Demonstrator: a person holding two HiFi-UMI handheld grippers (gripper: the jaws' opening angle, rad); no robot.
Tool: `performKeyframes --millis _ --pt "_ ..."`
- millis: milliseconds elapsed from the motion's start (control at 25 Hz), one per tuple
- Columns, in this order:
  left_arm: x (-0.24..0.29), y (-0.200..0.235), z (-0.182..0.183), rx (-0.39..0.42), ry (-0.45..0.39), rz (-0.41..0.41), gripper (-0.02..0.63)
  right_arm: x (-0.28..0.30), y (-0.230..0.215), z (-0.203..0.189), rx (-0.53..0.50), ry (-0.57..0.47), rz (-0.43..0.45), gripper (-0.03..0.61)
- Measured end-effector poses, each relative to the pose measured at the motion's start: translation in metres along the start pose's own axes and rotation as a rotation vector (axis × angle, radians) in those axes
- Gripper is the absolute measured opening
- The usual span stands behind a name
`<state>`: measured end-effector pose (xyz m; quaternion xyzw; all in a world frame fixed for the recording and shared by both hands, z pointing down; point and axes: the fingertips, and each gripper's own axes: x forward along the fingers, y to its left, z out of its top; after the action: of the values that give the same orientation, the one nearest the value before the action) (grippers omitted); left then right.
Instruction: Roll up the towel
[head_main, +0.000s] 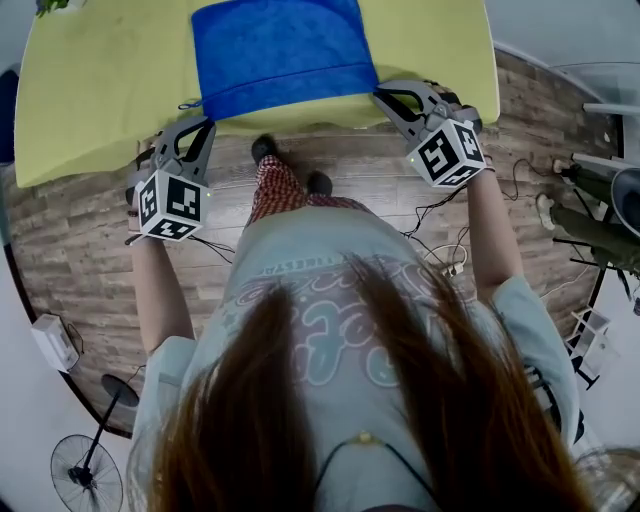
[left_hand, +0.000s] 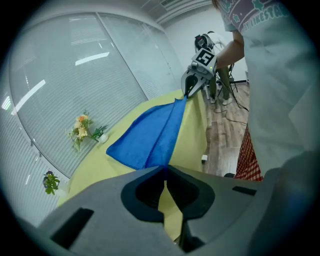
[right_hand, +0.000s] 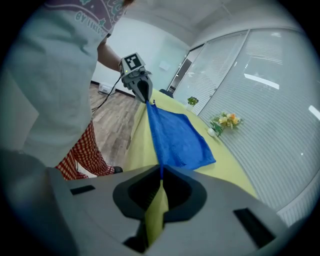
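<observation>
Left gripper (head_main: 203, 115) jaws together, pinched on the near-left corner of the blue towel (head_main: 280, 50). Right gripper (head_main: 384, 96) same, clamped on the near-right corner. In each gripper view a sliver of blue sits at the closed tips and yellow cloth shows in the slot behind them; cannot tell if that cloth is pinched too.

Both grippers point forward and down at the table edge, marker cubes facing up, left cube (head_main: 170, 205) and right cube (head_main: 447, 152). Left forearm (head_main: 160, 290) and right forearm (head_main: 495, 240) reach out from the body, spread about the towel's width; the hands are mostly hidden under the cubes.

Towel's near edge runs straight between the two grippers along the near edge of the table (head_main: 100, 90). Its rest lies flat on the yellow cloth.

Small flower pot (left_hand: 82, 126) stands on the table well beyond the towel. Wood floor (head_main: 80, 260) below.
</observation>
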<state>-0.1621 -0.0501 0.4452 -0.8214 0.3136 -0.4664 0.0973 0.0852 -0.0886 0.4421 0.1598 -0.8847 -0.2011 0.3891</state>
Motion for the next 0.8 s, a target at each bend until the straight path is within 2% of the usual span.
performKeyframes --millis 160,240,360,480,800 --pt "-0.004 0.003 0.002 -0.076 -0.006 -0.034 0.021 -0.007 -0.006 0.005 0.148 -0.053 0.05 0.02" --pt "-0.004 0.005 0.002 -0.079 0.005 -0.049 0.021 -0.006 -0.009 0.006 0.191 -0.058 0.082 0.02" --pt "0.0 0.006 0.0 -0.059 0.038 -0.092 0.021 -0.001 -0.008 0.003 0.223 -0.037 0.155 0.02" --pt "0.001 0.009 0.0 -0.072 0.055 -0.143 0.021 0.004 -0.009 0.002 0.255 -0.019 0.23 0.02" --pt "0.01 0.03 0.003 -0.071 0.082 -0.211 0.021 0.015 -0.026 -0.002 0.321 0.002 0.274 0.02"
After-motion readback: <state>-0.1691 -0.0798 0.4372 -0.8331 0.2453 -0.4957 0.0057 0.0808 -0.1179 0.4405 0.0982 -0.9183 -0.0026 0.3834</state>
